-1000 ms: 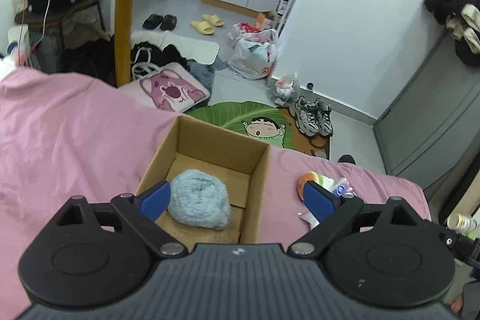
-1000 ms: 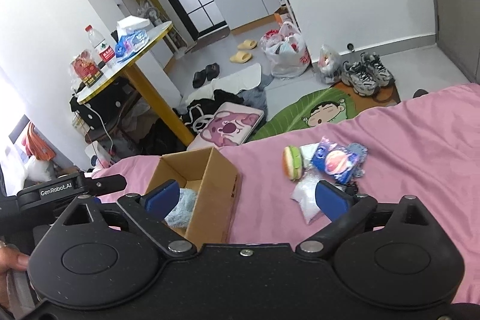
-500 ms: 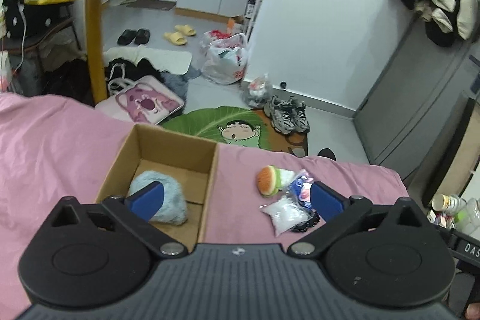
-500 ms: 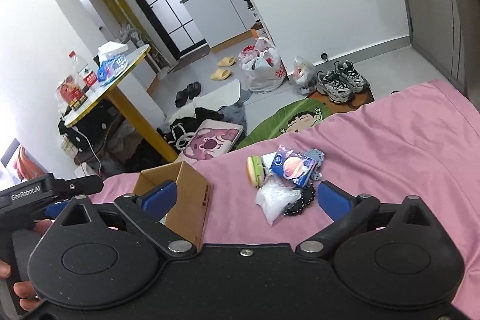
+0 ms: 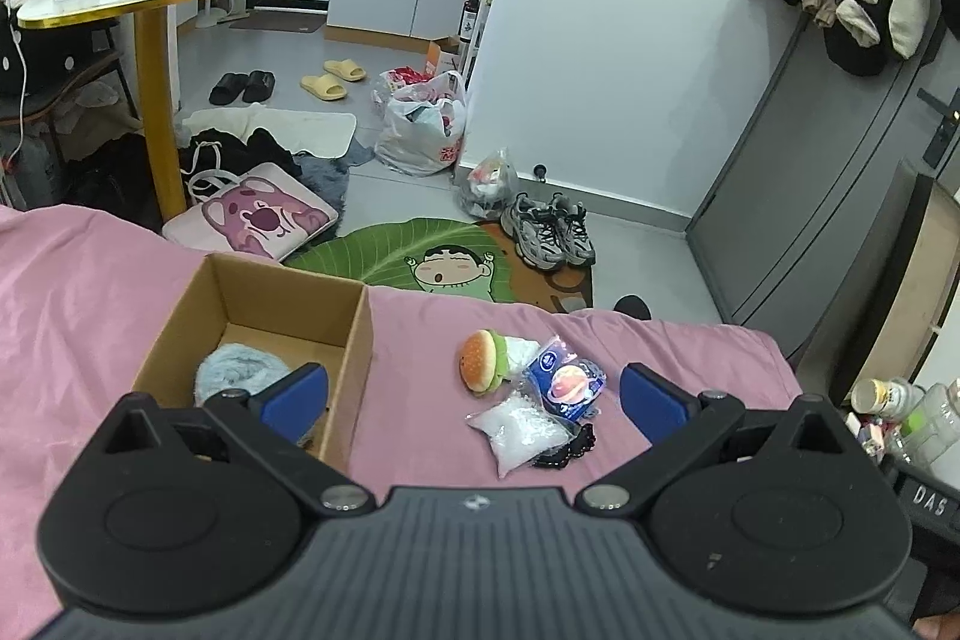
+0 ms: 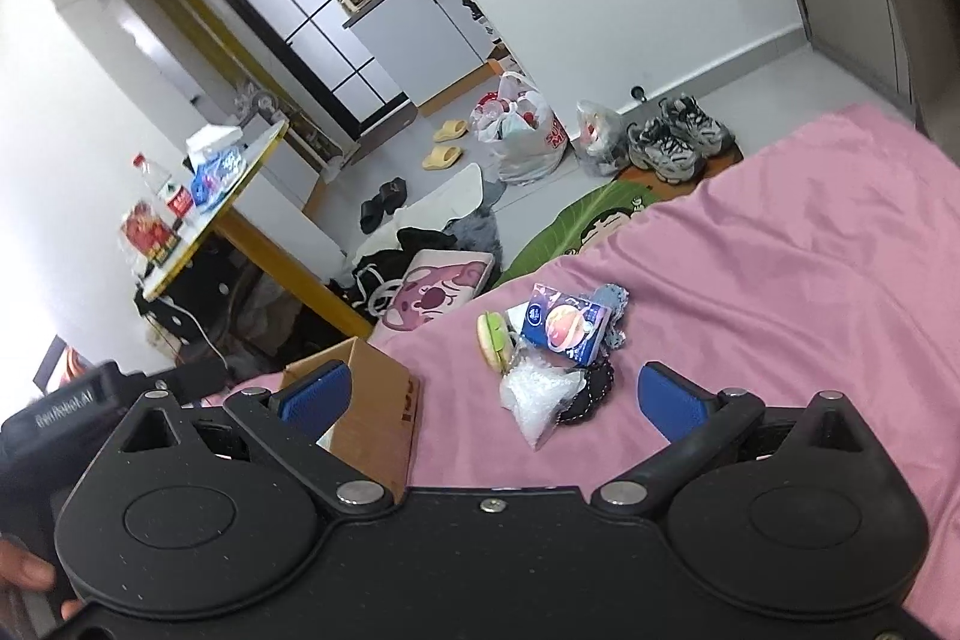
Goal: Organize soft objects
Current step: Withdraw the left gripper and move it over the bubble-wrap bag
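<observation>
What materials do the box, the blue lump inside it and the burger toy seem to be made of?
Box: corrugated cardboard, matte brown, with raw cut edges.
Blue lump: probably fluffy plush or yarn; its surface looks fuzzy and matte.
Burger toy: apparently soft plush fabric, with rounded, stuffed shapes and no gloss.

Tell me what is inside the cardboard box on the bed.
In the cardboard box lies one fluffy light-blue soft item on the floor near the left corner. The open left gripper covers the box's near end, so anything there is hidden.
</observation>
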The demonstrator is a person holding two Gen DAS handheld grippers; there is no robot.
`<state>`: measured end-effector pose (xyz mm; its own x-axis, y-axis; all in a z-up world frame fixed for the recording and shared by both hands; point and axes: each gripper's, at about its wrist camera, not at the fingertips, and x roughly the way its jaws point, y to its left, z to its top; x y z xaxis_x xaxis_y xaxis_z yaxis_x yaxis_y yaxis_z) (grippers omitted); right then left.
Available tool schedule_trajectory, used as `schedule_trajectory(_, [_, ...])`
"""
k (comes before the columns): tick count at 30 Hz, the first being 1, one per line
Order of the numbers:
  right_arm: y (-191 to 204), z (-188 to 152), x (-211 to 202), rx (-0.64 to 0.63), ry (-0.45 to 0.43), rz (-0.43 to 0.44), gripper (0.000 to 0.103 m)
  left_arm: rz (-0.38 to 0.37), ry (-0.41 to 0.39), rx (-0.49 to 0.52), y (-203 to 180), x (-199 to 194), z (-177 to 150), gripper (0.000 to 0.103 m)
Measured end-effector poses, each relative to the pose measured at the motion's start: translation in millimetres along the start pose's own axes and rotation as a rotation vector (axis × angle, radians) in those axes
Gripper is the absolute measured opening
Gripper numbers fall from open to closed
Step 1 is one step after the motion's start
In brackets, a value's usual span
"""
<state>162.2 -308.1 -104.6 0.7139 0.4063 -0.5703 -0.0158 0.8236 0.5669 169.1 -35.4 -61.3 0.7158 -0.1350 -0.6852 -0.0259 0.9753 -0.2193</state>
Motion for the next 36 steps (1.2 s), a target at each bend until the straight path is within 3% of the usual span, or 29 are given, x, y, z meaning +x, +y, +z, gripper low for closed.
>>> schedule_trajectory(8, [-16.3, 2.3, 8.5, 0.081, 0.024, -0.019, 0.103, 0.082, 0.072, -0.010, -15.7, 25.6, -4.3, 0.102])
schedule_trajectory(15, [-27.0, 5.1, 29.8, 0.112, 0.054, -0.066, 0.102, 0.089, 0.098, -0.008, -22.6, 47.6, -8.8, 0.102])
schedule_trajectory(28, [-51.6, 3.3, 95.0, 0.272, 0.146, -0.076, 0.070, 0.072, 0.171, -0.090, -27.4, 114.3, -17.8, 0.097])
schedule_trajectory(31, [-53.7, 1.3, 107.5, 0.278, 0.160, -0.108, 0.069, 0.065, 0.202, -0.114, -27.3, 132.7, -21.9, 0.091])
schedule_trajectory(36, [-61.6, -4.5, 131.9, 0.306, 0.188, -0.183, 0.067, 0.061, 0.233, -0.145, -28.5, 161.5, -28.0, 0.091])
